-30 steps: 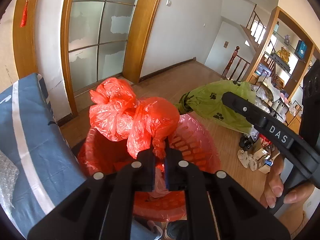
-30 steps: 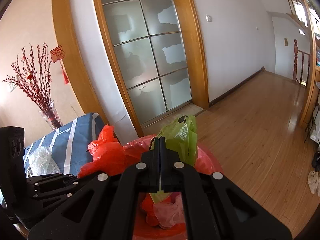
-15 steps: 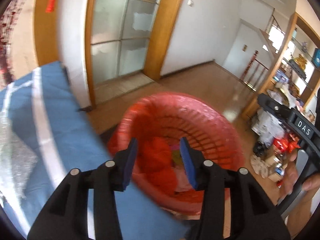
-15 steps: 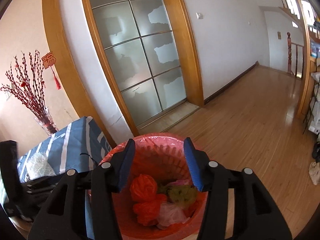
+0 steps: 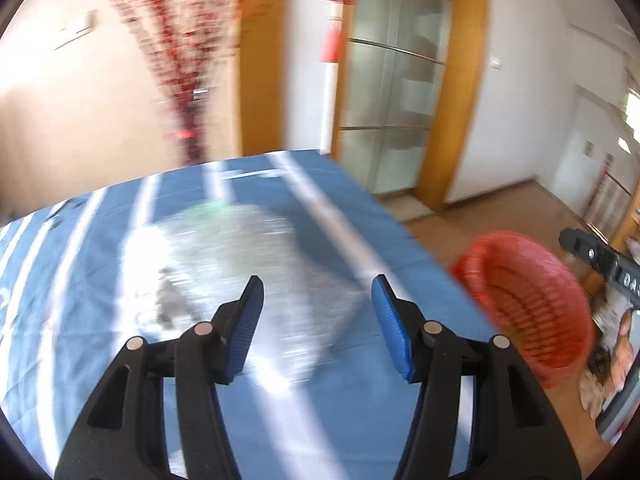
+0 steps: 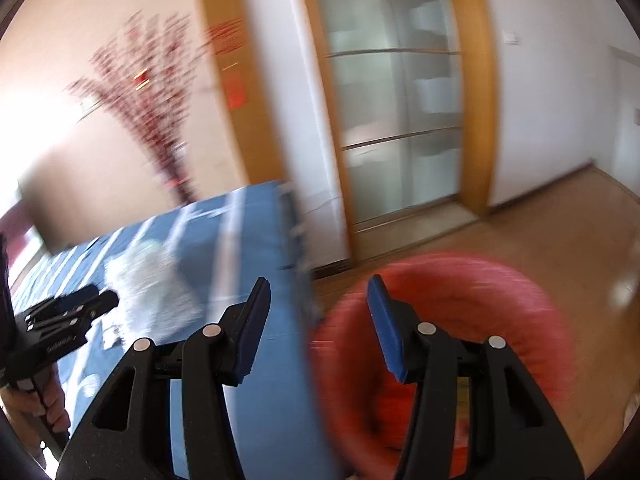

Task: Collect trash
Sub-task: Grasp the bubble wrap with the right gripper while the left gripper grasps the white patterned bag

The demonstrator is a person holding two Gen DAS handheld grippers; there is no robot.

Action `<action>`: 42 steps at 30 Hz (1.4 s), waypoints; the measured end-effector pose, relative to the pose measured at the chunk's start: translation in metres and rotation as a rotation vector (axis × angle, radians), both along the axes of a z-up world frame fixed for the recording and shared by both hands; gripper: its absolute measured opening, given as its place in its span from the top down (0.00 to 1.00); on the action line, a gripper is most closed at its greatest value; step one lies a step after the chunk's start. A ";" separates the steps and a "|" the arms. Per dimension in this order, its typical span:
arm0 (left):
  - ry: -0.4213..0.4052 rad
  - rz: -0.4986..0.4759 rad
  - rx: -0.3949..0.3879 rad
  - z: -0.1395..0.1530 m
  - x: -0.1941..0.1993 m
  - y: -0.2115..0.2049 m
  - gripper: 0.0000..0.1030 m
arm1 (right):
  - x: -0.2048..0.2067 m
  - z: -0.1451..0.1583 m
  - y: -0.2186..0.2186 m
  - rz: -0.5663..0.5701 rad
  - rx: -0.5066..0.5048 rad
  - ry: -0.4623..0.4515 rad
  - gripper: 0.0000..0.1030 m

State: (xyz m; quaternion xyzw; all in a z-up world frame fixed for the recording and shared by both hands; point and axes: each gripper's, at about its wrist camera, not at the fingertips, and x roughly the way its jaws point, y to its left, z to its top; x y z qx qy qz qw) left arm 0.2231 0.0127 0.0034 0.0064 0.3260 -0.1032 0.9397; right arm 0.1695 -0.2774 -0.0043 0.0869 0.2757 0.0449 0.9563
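My left gripper (image 5: 318, 312) is open and empty above the blue striped tablecloth (image 5: 340, 420), pointing at a blurred clear crinkled plastic bag (image 5: 240, 264) lying on it. My right gripper (image 6: 318, 312) is open and empty over the table edge, next to the red plastic waste basket (image 6: 532, 320). The basket also shows in the left wrist view (image 5: 532, 304) at the right. The clear bag shows in the right wrist view (image 6: 156, 300), with the left gripper's body (image 6: 60, 324) beside it. Both views are motion-blurred.
A vase of red blossom branches (image 5: 184, 80) stands at the table's far edge against the wall. A frosted glass sliding door (image 6: 392, 112) with a wood frame is behind. Wood floor (image 6: 560, 224) lies to the right.
Both grippers let go of their trash bags into the red basket, opened wide, and swung left toward the table. The basket has shifted to the right in both views.
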 end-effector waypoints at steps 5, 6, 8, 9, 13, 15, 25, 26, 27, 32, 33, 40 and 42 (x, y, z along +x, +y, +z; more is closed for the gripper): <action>-0.004 0.146 0.025 0.001 -0.001 0.069 0.43 | 0.032 -0.010 0.087 0.177 -0.004 0.054 0.50; -0.003 0.171 0.025 0.001 -0.002 0.081 0.43 | 0.036 -0.012 0.100 0.200 -0.010 0.062 0.50; 0.000 0.209 0.016 0.001 -0.004 0.100 0.43 | 0.044 -0.015 0.126 0.247 -0.011 0.081 0.50; 0.000 0.225 0.012 0.001 -0.006 0.109 0.43 | 0.047 -0.017 0.135 0.262 -0.010 0.087 0.50; 0.009 0.275 0.000 -0.003 -0.005 0.137 0.43 | 0.063 -0.027 0.173 0.297 -0.040 0.137 0.50; 0.016 0.287 -0.005 -0.005 -0.007 0.146 0.43 | 0.076 -0.039 0.188 0.286 -0.056 0.182 0.50; 0.037 0.296 -0.022 -0.015 -0.007 0.158 0.43 | 0.093 -0.073 0.216 0.283 -0.136 0.287 0.84; 0.039 0.296 -0.023 -0.015 -0.008 0.158 0.43 | 0.093 -0.072 0.215 0.285 -0.130 0.287 0.93; 0.043 0.296 -0.025 -0.016 -0.007 0.158 0.43 | 0.091 -0.070 0.212 0.288 -0.116 0.282 0.97; 0.045 0.289 -0.030 -0.018 -0.006 0.154 0.43 | 0.081 -0.046 0.192 0.261 -0.087 0.192 0.99; 0.047 0.287 -0.031 -0.018 -0.006 0.154 0.43 | 0.080 -0.041 0.188 0.252 -0.086 0.176 0.99; 0.055 0.253 -0.030 -0.016 0.004 0.138 0.43 | 0.074 -0.012 0.148 0.167 -0.041 0.082 0.99; 0.063 0.236 -0.037 -0.016 0.010 0.130 0.43 | 0.072 -0.007 0.136 0.141 -0.041 0.062 0.99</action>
